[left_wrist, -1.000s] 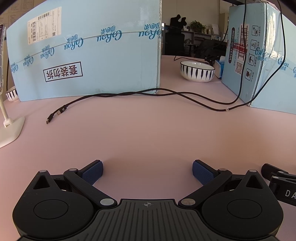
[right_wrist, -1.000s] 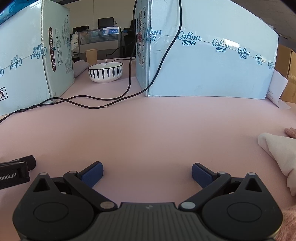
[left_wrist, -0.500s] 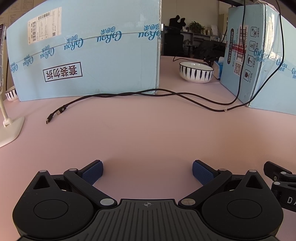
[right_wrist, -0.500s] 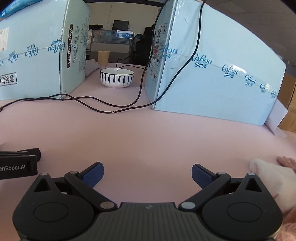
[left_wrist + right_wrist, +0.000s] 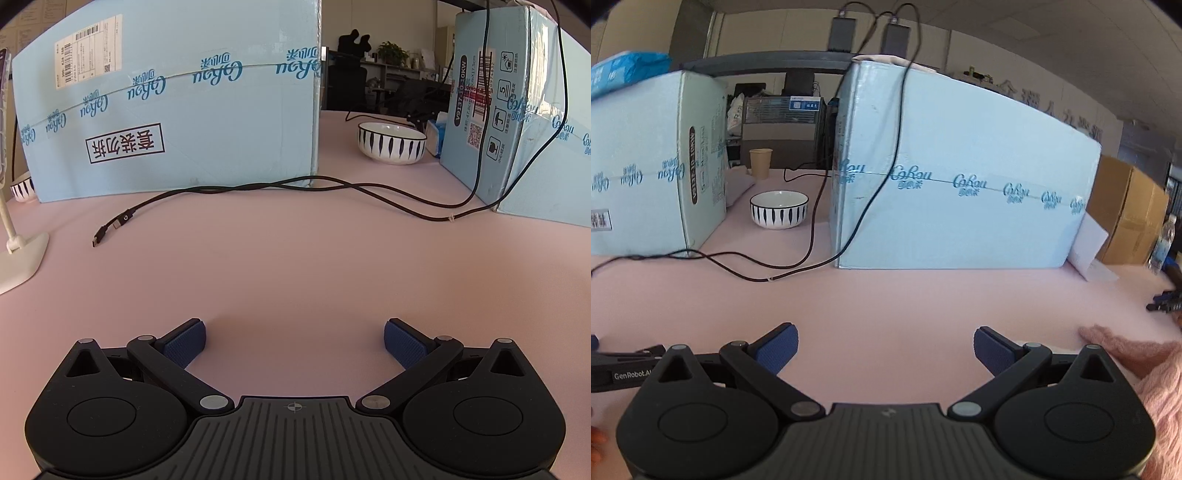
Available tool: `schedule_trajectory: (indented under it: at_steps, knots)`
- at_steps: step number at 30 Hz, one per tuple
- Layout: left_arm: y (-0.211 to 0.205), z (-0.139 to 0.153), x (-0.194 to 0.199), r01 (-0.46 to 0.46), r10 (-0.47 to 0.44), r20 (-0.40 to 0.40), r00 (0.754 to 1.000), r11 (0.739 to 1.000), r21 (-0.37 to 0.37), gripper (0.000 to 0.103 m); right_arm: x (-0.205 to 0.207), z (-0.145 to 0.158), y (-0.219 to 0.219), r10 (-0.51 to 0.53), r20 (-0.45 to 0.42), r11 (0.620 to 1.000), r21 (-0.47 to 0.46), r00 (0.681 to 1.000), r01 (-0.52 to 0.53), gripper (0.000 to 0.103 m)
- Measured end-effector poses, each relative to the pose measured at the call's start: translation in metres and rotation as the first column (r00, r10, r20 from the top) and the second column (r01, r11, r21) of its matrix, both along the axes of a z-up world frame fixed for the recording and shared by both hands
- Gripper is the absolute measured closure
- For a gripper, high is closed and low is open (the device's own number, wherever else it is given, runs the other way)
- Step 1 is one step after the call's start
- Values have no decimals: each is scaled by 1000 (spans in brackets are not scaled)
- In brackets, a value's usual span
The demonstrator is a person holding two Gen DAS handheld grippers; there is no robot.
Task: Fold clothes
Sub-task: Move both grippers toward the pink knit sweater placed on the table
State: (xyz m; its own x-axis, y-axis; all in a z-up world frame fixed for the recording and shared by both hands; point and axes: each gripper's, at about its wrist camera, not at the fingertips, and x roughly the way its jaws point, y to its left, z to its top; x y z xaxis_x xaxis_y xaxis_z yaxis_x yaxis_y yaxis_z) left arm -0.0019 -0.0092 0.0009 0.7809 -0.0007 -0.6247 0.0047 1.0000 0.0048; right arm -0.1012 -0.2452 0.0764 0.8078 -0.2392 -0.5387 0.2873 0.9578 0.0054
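A fuzzy pink garment (image 5: 1145,373) lies at the right edge of the right wrist view, just right of my right gripper's finger; most of it is out of frame. My right gripper (image 5: 885,345) is open and empty over the pink table. My left gripper (image 5: 294,341) is open and empty, low over bare pink table; no clothing shows in its view. The left gripper's black body shows at the left edge of the right wrist view (image 5: 617,369).
Two large light-blue cartons (image 5: 170,107) (image 5: 960,184) stand at the back with a gap between them. A striped bowl (image 5: 779,208) sits in the gap. A black cable (image 5: 236,192) runs across the table. A white stand base (image 5: 18,258) sits far left.
The right gripper has tilted up and risen, so its view shows more of the cartons and room. The right gripper has left the left wrist view. The left gripper has not moved.
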Motion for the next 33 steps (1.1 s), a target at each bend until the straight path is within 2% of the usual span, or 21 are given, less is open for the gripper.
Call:
schedule_trajectory:
  at_steps: [3,5,7,10,13,15,16,17,18,21,22,24,26,29,32,33]
  knots:
    - [2,0,-2,10,-9,5,1000,1000,-13,0,-20,8,-38,-64,-24,989,135,998,67,0]
    - [2,2,-4,42,-42,6,999,999,-15,0,-38,12,-60,-103,-14,985,141,995,104,0]
    - [-2,4,-9,135,-135,7,991,990,-31,0,-54,15,-80,-135,-1,980,146,991,134,0]
    - [-12,8,-21,259,-261,-11,965,962,-88,0,-90,18,-120,-217,34,958,202,976,206,0]
    - [-31,15,-43,418,-423,-19,906,899,-129,0,-134,6,-167,-309,42,898,342,950,277,0]
    - [-41,21,-62,525,-539,-31,842,832,-180,0,-158,-5,-192,-343,28,855,423,939,300,0]
    - [-44,23,-68,557,-575,-41,817,806,-201,0,-168,-10,-200,-350,22,840,450,936,304,1]
    - [-49,26,-77,599,-628,-63,776,764,-238,0,-177,-15,-209,-357,16,824,475,934,307,3]
    - [-54,28,-83,624,-660,-71,748,735,-264,0,-187,-20,-217,-363,9,808,500,932,310,5]
    - [-75,31,-96,675,-733,-113,671,667,-316,0,-208,-32,-232,-355,4,777,558,935,293,8]
    - [-84,30,-98,677,-743,-146,654,660,-326,0,-212,-36,-235,-347,4,769,573,938,282,8]
    - [-103,26,-96,665,-738,-219,639,672,-326,0,-215,-43,-237,-332,-10,761,588,943,274,8]
    - [-120,27,-100,672,-722,-207,660,691,-268,0,-217,-47,-232,-333,-36,763,577,942,291,8]
    - [-141,25,-98,688,-750,-234,619,661,-300,0,-215,-55,-228,-290,-32,754,608,956,249,8]
    - [-161,24,-97,697,-769,-237,593,638,-326,1,-213,-64,-226,-258,-19,743,635,966,211,7]
    - [-169,24,-96,697,-769,-228,597,638,-327,4,-210,-66,-225,-251,-8,754,626,968,201,7]
